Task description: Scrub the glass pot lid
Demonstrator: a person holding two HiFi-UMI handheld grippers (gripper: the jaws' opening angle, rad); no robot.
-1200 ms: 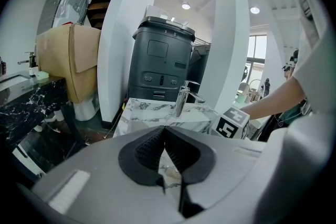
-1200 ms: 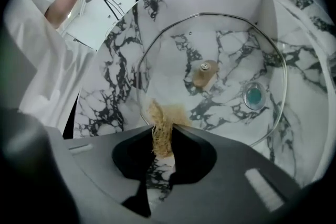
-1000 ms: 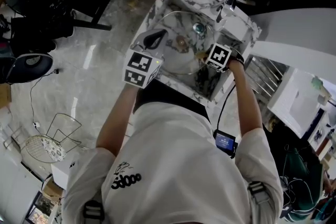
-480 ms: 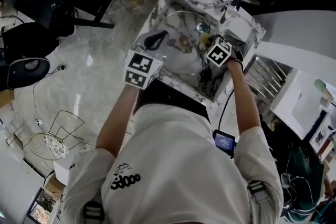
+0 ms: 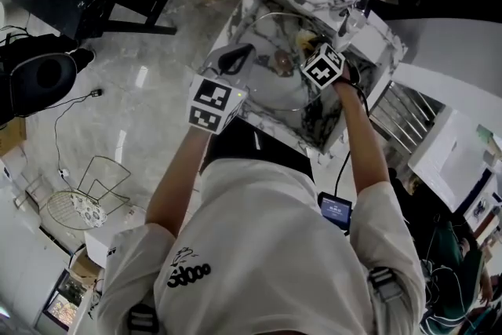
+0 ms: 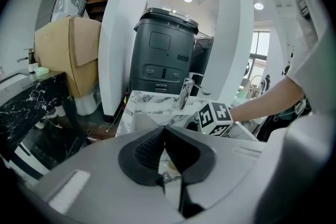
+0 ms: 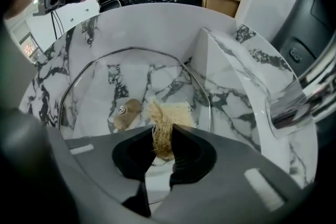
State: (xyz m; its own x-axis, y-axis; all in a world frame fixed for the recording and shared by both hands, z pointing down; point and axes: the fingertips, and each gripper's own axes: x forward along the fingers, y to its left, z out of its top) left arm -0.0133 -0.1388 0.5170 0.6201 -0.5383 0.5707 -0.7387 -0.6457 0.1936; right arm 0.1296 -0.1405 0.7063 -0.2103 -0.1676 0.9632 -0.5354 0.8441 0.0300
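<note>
Found left gripper (image 6: 164,134) clamped shut on rim of glass pot lid (image 7: 100,86) inside sink (image 7: 157,29). Found right gripper (image 7: 167,139) closed on fibre scrubber (image 7: 173,112), pressed to glass just ahead of jaws. Judged risk: rim slipping from narrow left hold under scrubbing pressure.

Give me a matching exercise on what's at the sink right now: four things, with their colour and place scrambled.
1 glass pot lid
2 scrubber
3 faucet
4 knob

A tan, pinched in the right gripper
B chrome, above the sink rim
C brown, at the lid's centre
D clear, rim clamped by the left gripper

Pairs: 1-D, 2-A, 3-B, 4-C
</note>
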